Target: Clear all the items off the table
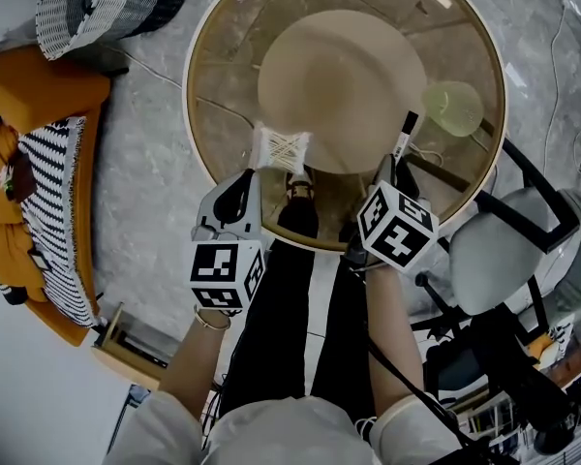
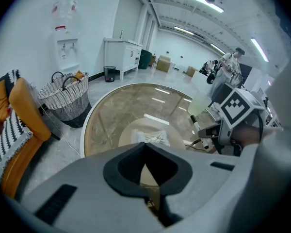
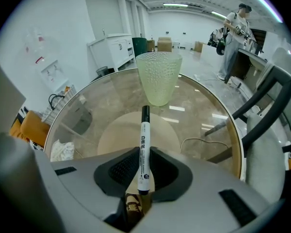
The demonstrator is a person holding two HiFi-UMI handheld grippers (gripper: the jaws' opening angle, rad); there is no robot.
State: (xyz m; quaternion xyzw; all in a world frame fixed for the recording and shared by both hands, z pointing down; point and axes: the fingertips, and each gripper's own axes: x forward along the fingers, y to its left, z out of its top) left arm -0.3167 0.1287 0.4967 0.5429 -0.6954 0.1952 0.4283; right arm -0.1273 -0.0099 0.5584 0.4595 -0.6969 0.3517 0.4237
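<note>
On the round glass table (image 1: 199,153) lie a black-and-white marker (image 1: 405,134), a pale green cup (image 1: 453,108) and a crumpled white bundle (image 1: 283,149). My right gripper (image 1: 395,170) is at the near rim. In the right gripper view its pads grip the marker (image 3: 144,149) on both sides, and the marker's black cap points at the cup (image 3: 158,76). My left gripper (image 1: 253,178) hangs just short of the bundle. In the left gripper view its jaw tips (image 2: 145,147) meet with nothing between them, and the bundle (image 2: 153,138) lies right beyond.
A wicker basket (image 1: 87,8) stands on the floor at the far left, beside an orange seat with a striped cushion (image 1: 48,192). A grey chair (image 1: 508,250) is close to the table's right rim. The person's legs and shoes (image 1: 300,190) show below the near edge.
</note>
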